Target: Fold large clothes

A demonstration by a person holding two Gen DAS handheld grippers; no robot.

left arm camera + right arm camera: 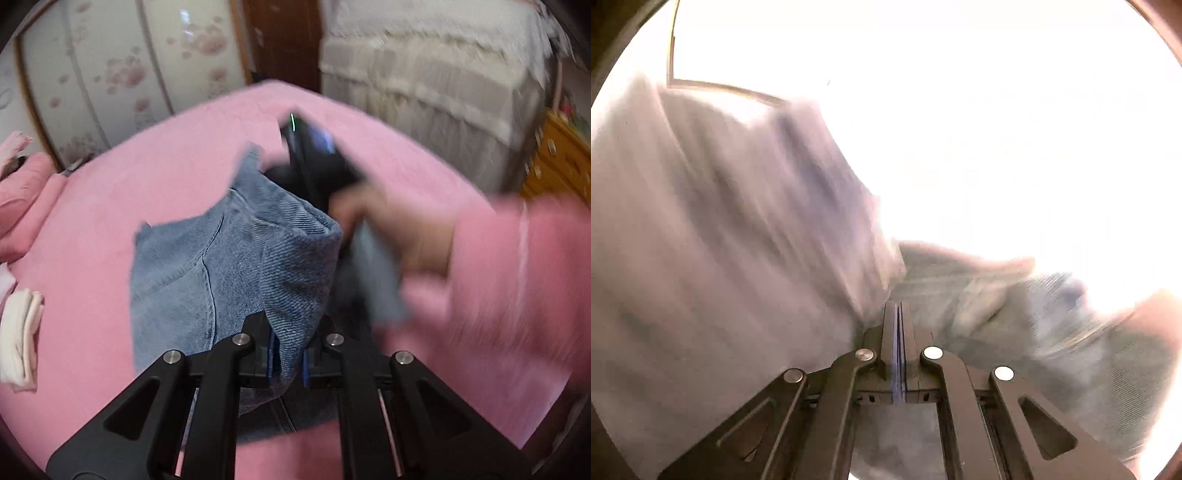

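Note:
Blue denim jeans lie partly on a pink bed cover. My left gripper is shut on a thick fold of the denim at the near edge. Above and beyond it, a hand in a pink sleeve holds the right gripper's black body, its tips hidden behind a raised flap of denim. In the right wrist view, heavily blurred, my right gripper has its pads pressed together. Greyish denim spreads from the tips to both sides, so it looks shut on the jeans' edge.
Folded white cloth lies at the bed's left edge, pink bedding above it. A floral wardrobe stands behind the bed, a cream lace-covered piece of furniture at the right, and a yellow cabinet beside it.

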